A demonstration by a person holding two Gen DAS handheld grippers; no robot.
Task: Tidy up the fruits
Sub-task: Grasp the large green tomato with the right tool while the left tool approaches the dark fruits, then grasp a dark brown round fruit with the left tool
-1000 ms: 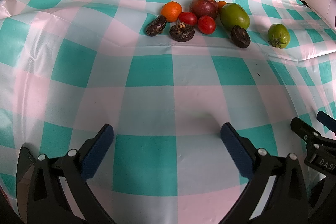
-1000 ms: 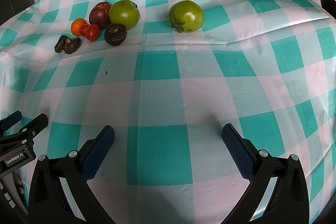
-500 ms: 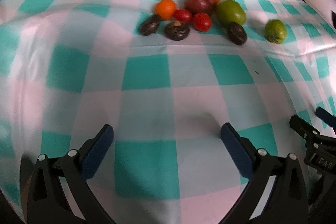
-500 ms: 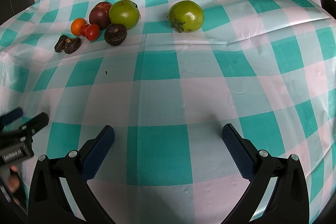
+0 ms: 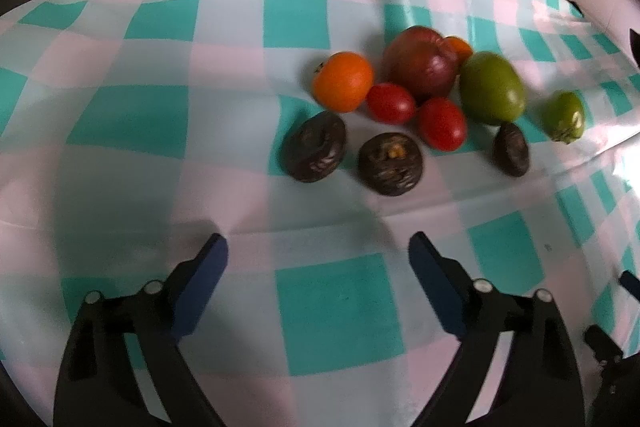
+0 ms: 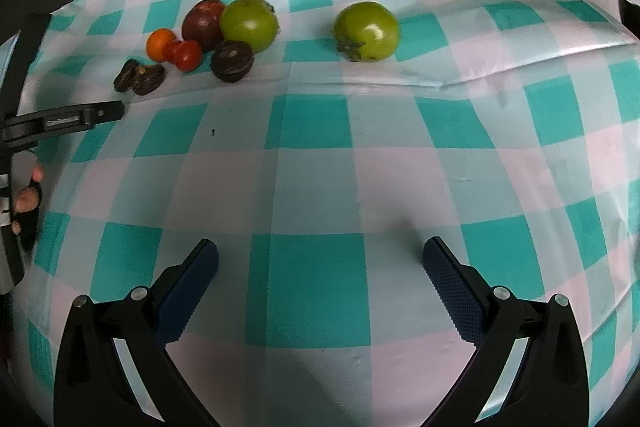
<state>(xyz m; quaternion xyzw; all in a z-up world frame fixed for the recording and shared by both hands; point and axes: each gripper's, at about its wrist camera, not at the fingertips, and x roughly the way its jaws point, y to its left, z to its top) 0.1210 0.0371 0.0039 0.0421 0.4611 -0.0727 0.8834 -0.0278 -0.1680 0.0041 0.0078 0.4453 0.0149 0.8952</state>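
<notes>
Left wrist view: the left hand-held gripper (image 5: 318,247) hangs over the table (image 5: 340,311) with its jaws spread wide and nothing between them. The table wears a teal, pink and white checked cloth. Toward the far side of the table lies a cluster of fruit. An orange (image 5: 343,81) sits at its left, touching or almost touching a red tomato (image 5: 391,103); a second red tomato (image 5: 442,123) lies just beside the first. Behind them is a dark red apple (image 5: 424,63), with a second orange fruit (image 5: 459,47) partly hidden behind it. A large green fruit (image 5: 491,93) touches the apple's right side. Nearer the gripper lie three dark, wrinkled fruits in a loose row: one (image 5: 314,146) at the left, one (image 5: 390,163) in the middle, one (image 5: 511,149) at the right below the large green fruit. A smaller green tomato (image 5: 563,116) lies apart, toward the right edge. No container is in view and no writing can be read here.

Right wrist view: the right hand-held gripper (image 6: 320,261) is also wide open and empty, over the near part of the table. The cluster lies toward the far left corner; the green tomato lies apart from it near the far middle. The left gripper reaches in from the left edge; its white label is too small to read.
</notes>
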